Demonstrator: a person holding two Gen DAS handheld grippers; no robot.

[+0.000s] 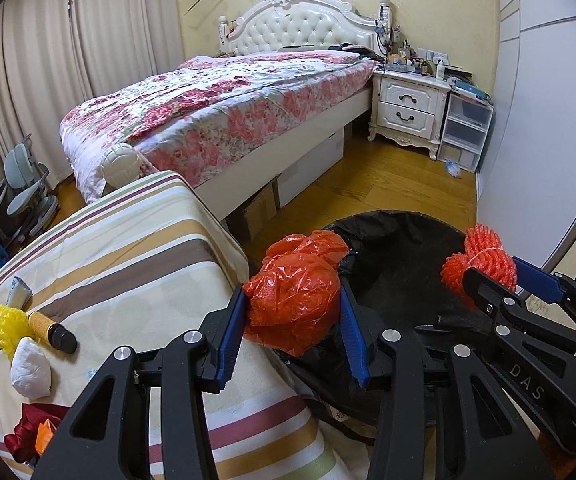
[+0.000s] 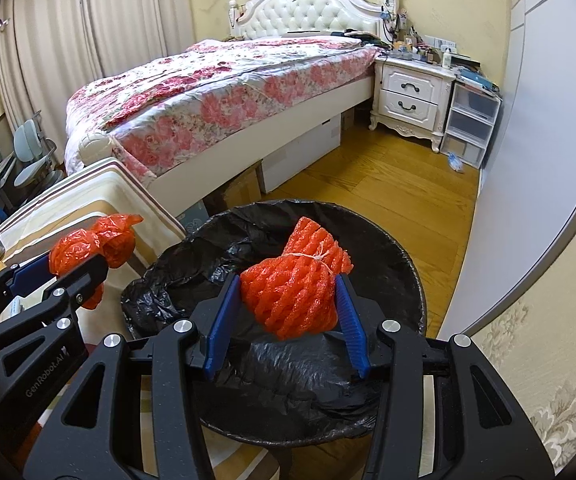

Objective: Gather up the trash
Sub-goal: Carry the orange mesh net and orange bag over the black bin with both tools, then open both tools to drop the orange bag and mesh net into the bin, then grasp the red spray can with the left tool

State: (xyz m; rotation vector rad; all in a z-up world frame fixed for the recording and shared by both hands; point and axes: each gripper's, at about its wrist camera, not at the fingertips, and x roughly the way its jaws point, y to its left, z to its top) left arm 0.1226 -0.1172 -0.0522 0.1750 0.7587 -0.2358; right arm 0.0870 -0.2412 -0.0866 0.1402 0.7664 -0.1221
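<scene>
Fig.: two-handed trash collection, mid-task, both loads carried to the bin but neither dropped yet. The left gripper (image 1: pixel 294 312) was clamped on a crumpled, translucent red-orange plastic bag (image 1: pixel 294 292), blue pads pressing it on both sides; in the left wrist view the bag hung over the near-left rim of the round bin lined w/ a black plastic bag (image 2: pixel 400 264), partly over the edge of the striped cream-and-brown cloth-covered surface (image 1: pixel 128 240) beside it. The right gripper (image 2: pixel 288 308) held an orange foam-net bundle tied w/ white string (image 2: pixel 294 292), pads against its flanks, jaws at a moderate width set by the bundle; it sat directly above the bin's opening, approx. centre. The liner looked empty of other trash as far as visible, though its bottom was dark and hard to read. Judged progress: early to middle, i.e. two items grasped and brought over, zero visibly deposited. Left to do: release both, the left probably after moving further over the opening. Still on the striped surface, well apart from the bin: a yellow foam-net piece (image 1: pixel 6 326), a white crumpled wad (image 1: pixel 31 366), a mustard-yellow cylinder w/ black cap (image 1: pixel 52 328), a dark red and orange scrap heap (image 1: pixel 34 436) and a small grey wrapper-like item (image 1: pixel 20 292), all likely later pickups.
</scene>
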